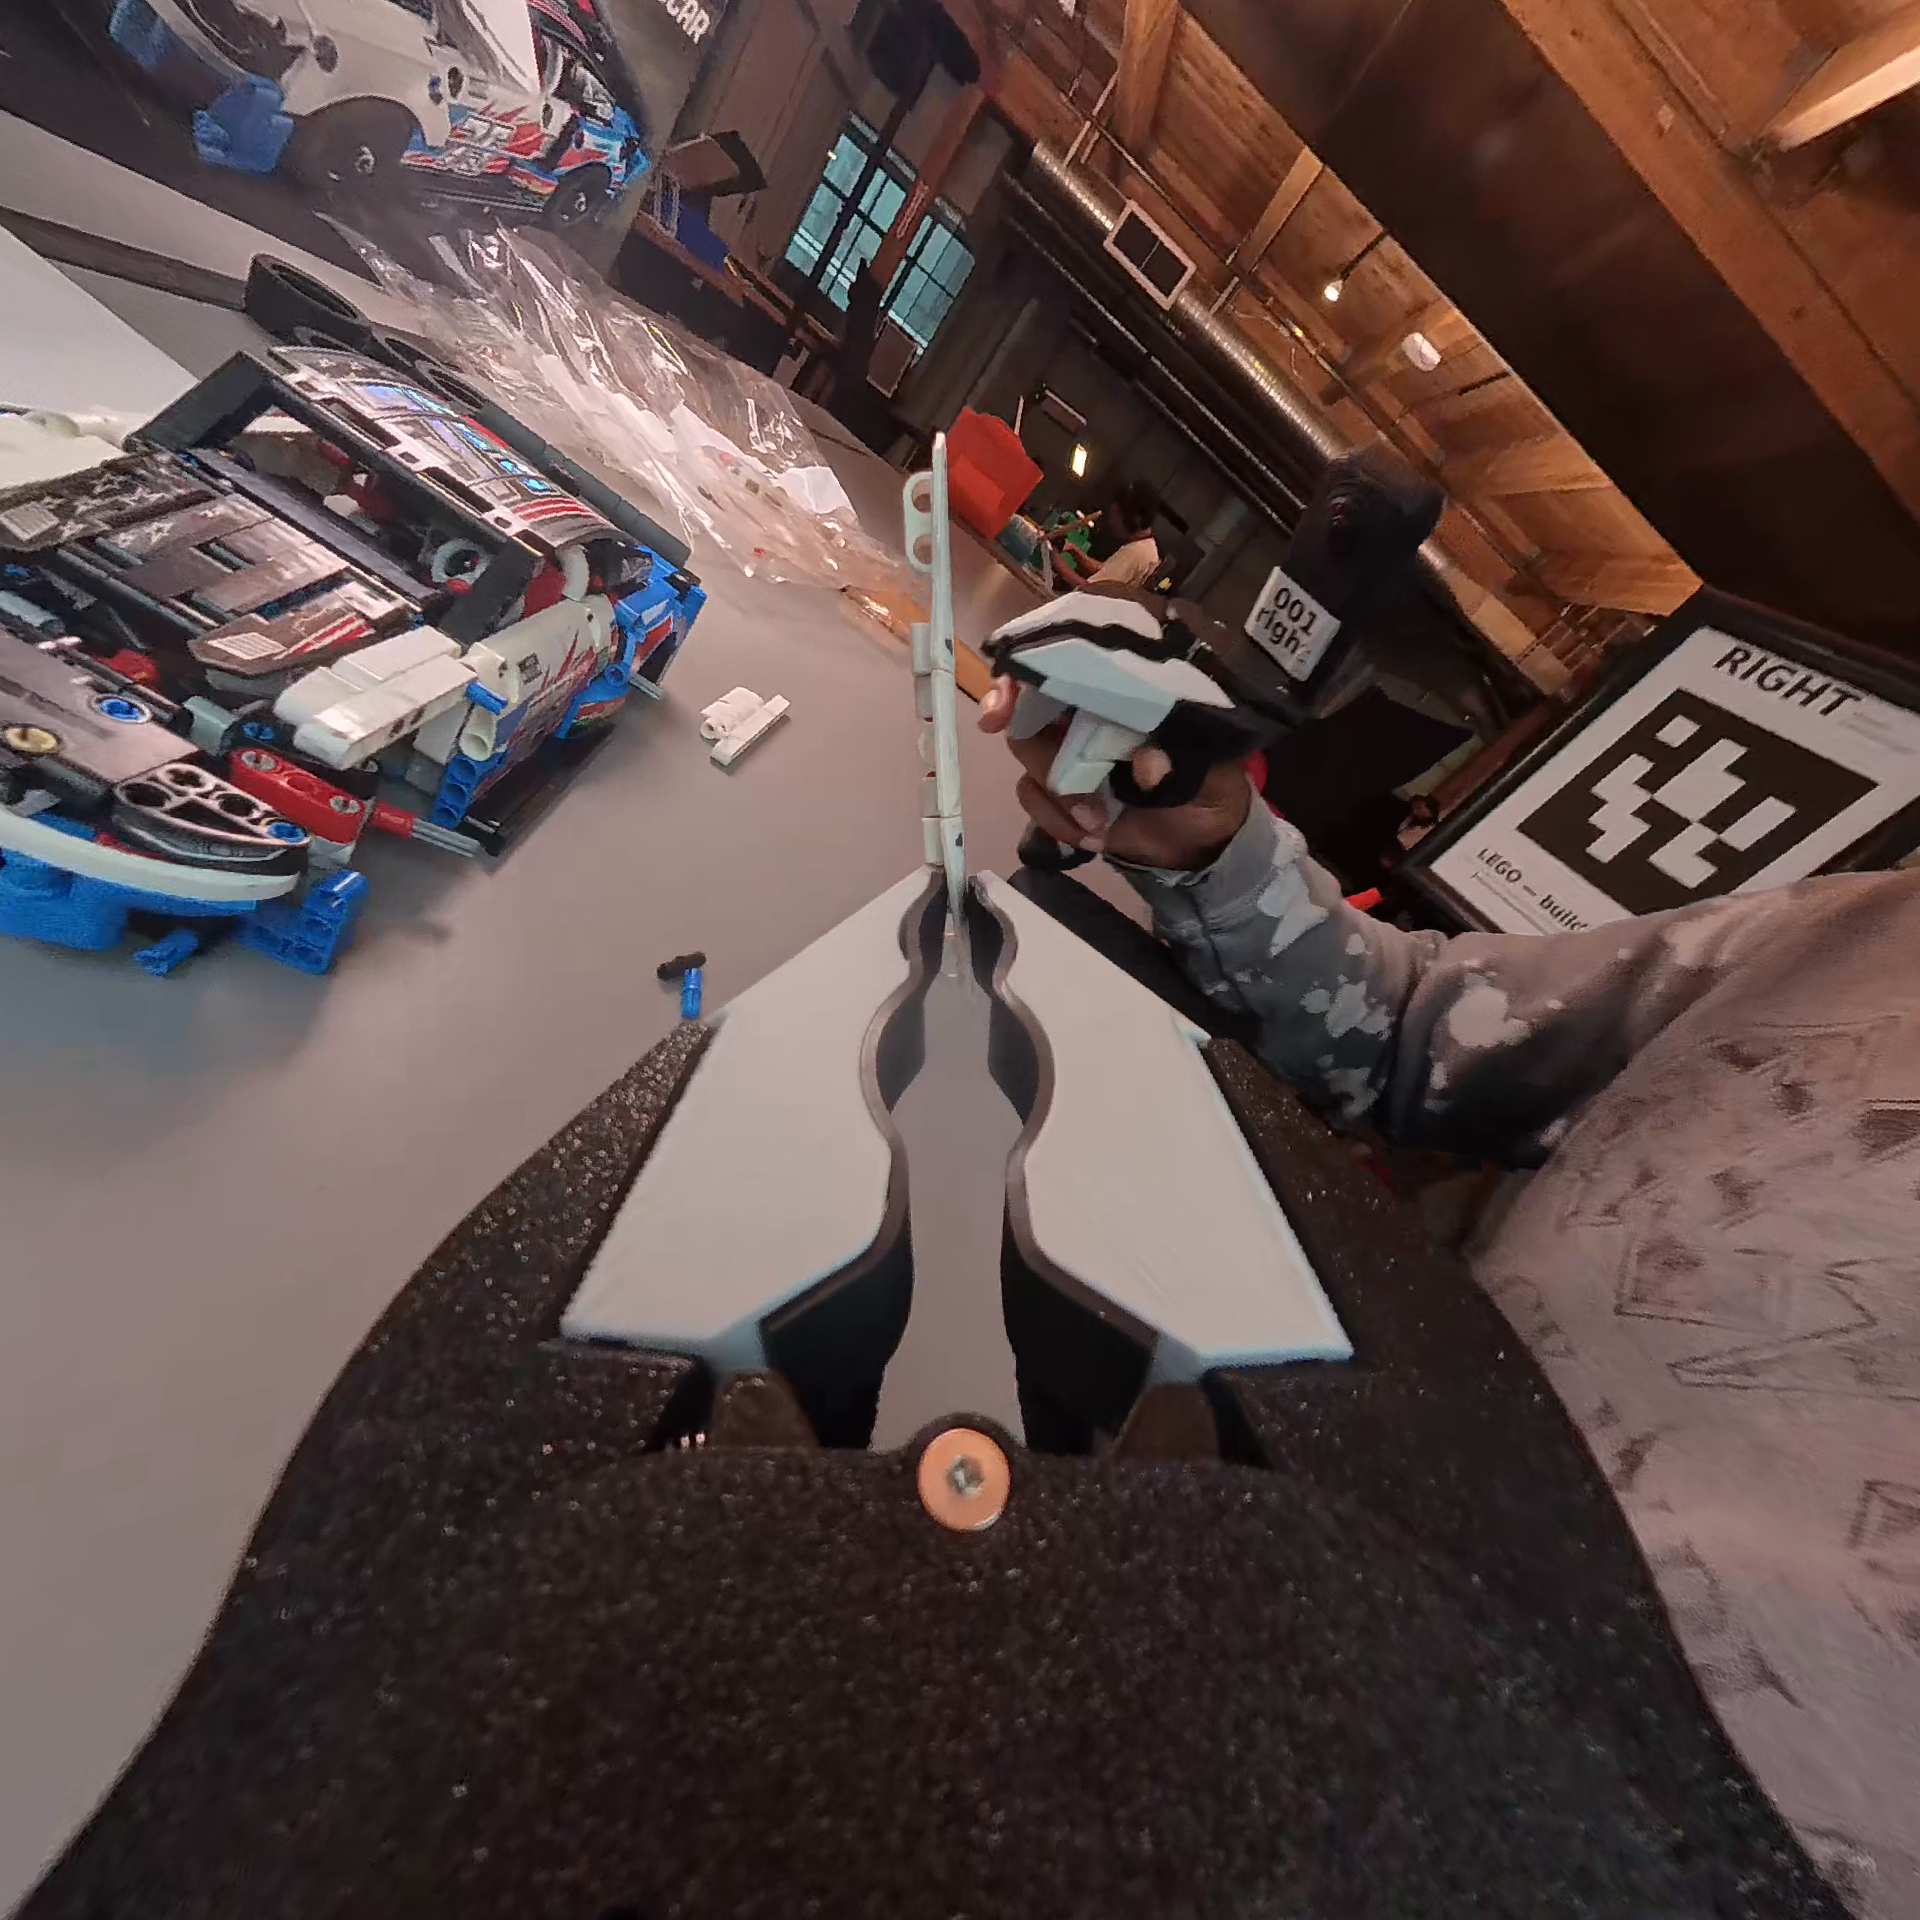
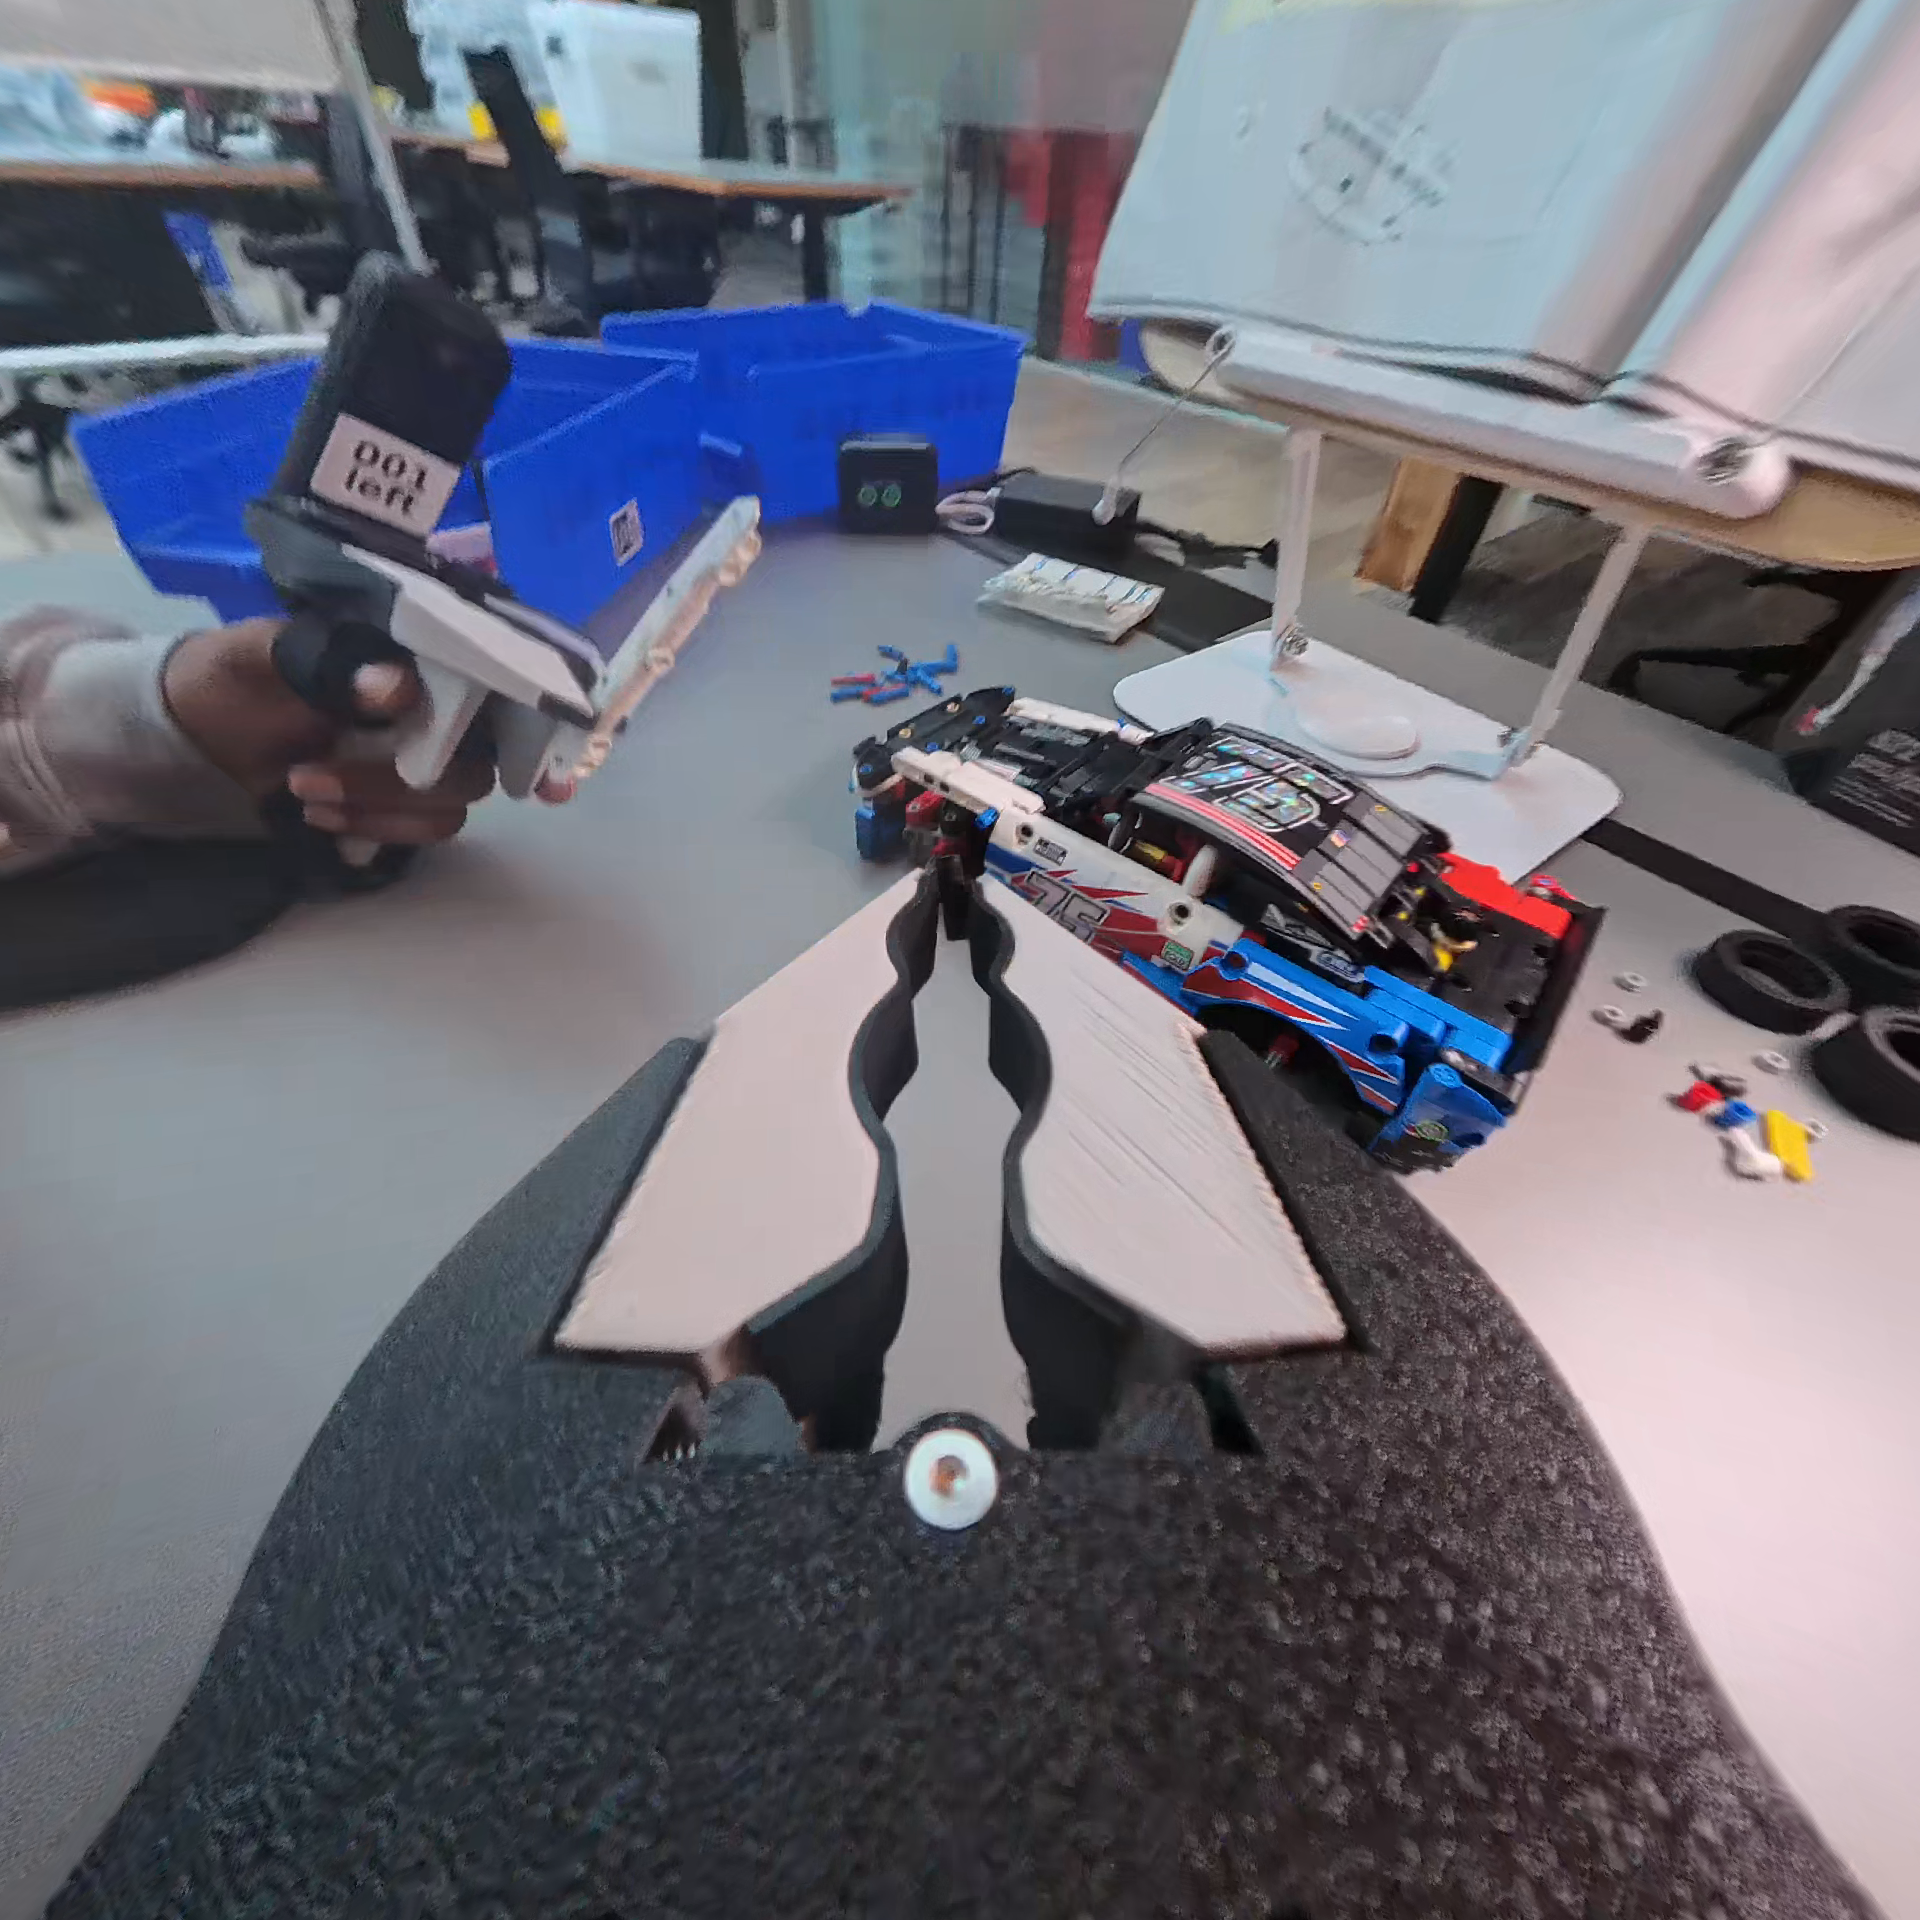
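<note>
The grey table (image 2: 312,1091) is lying under both my claws. Ahead of my right gripper (image 2: 954,914), clamping a small black piece (image 2: 951,888), the toy race car (image 2: 1226,894) is sitting. My left gripper (image 1: 954,914) is pinching a long white beam (image 1: 940,665).
</note>
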`<move>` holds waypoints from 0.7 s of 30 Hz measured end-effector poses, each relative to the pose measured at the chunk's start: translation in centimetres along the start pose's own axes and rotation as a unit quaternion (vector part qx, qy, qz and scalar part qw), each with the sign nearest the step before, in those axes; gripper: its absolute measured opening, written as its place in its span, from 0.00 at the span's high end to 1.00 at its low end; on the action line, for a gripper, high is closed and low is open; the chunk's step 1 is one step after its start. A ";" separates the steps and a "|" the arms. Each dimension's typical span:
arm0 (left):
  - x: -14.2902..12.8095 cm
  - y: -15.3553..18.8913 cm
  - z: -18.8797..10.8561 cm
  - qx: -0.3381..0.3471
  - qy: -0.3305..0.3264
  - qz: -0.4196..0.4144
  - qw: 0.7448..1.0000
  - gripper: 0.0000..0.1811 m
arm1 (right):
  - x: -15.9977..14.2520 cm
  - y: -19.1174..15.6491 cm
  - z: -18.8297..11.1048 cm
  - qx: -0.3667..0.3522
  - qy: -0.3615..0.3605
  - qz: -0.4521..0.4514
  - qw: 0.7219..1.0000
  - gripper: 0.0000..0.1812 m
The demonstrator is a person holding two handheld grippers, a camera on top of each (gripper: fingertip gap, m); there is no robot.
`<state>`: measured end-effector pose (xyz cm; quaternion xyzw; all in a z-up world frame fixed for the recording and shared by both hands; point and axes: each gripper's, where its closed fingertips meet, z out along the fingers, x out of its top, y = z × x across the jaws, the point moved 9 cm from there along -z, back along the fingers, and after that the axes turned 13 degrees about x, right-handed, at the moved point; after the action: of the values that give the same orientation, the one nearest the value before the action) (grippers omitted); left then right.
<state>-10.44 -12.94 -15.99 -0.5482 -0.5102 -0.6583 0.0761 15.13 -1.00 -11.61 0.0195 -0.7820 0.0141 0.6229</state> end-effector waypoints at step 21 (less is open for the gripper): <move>0.1 -0.4 0.0 0.082 -0.006 0.019 0.996 0.99 | -4.8 1.5 11.7 0.181 -0.292 -0.015 0.939 0.97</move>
<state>-10.73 -12.66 -16.18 -0.5531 -0.5529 -0.6094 0.1304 4.72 0.02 -18.94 0.1473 -0.9134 0.1397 0.3528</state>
